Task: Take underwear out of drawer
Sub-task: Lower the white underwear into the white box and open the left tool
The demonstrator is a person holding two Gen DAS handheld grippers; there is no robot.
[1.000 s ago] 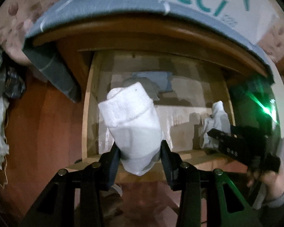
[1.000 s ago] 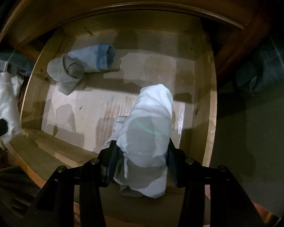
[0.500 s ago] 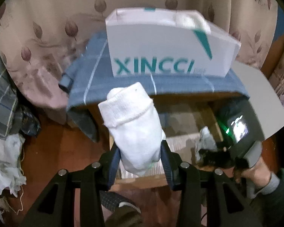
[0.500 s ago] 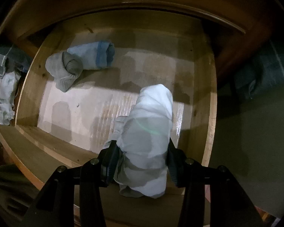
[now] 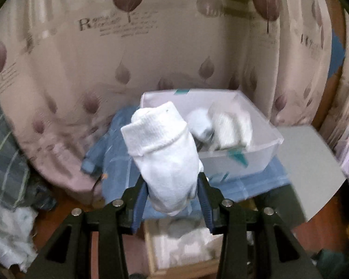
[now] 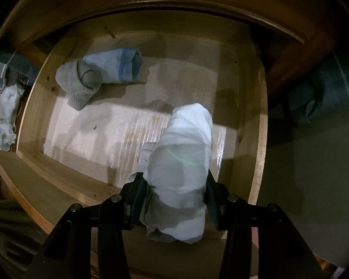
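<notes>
We hold one rolled white bundle [image 5: 165,153] clamped between the jaws of the left gripper [image 5: 172,200], lifted clear above the drawer and aimed toward the white plastic bin [image 5: 265,127] that sits on a blue checked cloth [image 5: 118,158] on top of the cabinet; that bin already holds a couple of pale rolled pieces [image 5: 230,127], so part of the job looks done, though blur keeps us from counting them; the right gripper [image 6: 172,204] points down into the open wooden drawer [image 6: 260,139] and its jaws are closed on a second white rolled bundle [image 6: 183,162], which seems to be low inside the drawer near its front right corner; whether it rests on the floor of the drawer or hangs just above it we cannot tell; left on the drawer floor, near the back left, lie a grey rolled piece [image 6: 79,86] and a light blue rolled piece [image 6: 116,68], touching each other and well apart from our right bundle; as we judge it, we are roughly midway: one bundle to drop in the bin, one to raise out, two more to fetch.
</notes>
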